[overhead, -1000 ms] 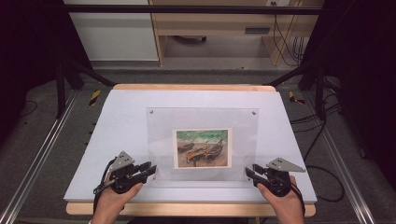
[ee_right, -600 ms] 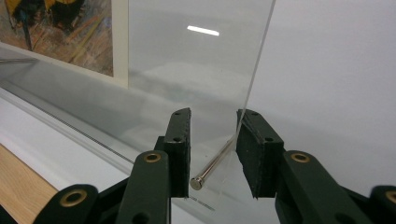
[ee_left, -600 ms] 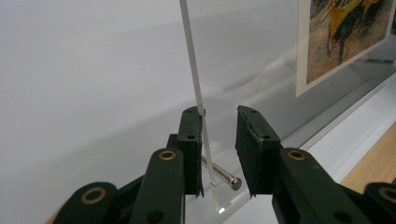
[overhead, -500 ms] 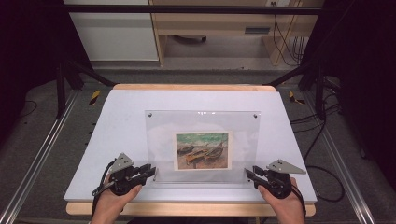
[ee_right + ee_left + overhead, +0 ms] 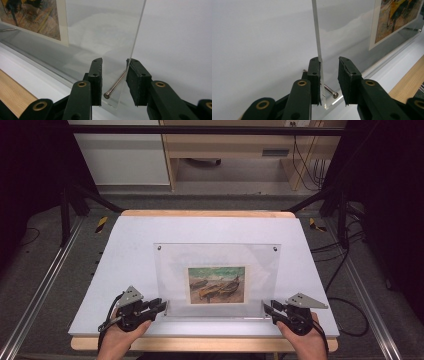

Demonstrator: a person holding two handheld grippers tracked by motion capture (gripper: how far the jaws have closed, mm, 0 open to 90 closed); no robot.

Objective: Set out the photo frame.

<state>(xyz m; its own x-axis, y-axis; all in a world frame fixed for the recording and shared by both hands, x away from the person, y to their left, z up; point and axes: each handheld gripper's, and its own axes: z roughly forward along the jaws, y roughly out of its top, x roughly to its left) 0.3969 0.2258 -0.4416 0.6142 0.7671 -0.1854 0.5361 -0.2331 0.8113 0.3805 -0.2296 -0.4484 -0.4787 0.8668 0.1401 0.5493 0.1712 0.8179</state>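
Our left gripper (image 5: 161, 306) sits at the near left bottom corner of the clear acrylic picture frame (image 5: 217, 260), and our right gripper (image 5: 269, 309) at the near right bottom corner. In the left gripper view the pane's edge runs up between the jaws: one pad lies against it, the other stands apart with a clear gap, so this gripper (image 5: 329, 80) is open around the pane and not yet pinching. In the right gripper view the pane's edge lies just at one pad while the other pad stands off, so that gripper (image 5: 114, 80) is likewise parted about the corner, gripping nothing.

A metal standoff pin (image 5: 331, 91) pokes out of the pane at each lower corner; the other pin (image 5: 115, 85) shows between the right jaws.

The frame stands propped on the white desk (image 5: 125, 250), leaning back from us, its bottom edge near the desk's front. The print of boats (image 5: 216, 285) sits low in the middle of it.

We judge the frame stiff, smooth and slippery, fairly heavy for its thinness, and liable to scratch or chip at a corner. We would pinch both lower corners flat on the pane, clear of the pins, and lift evenly so that it cannot pivot or slide out.
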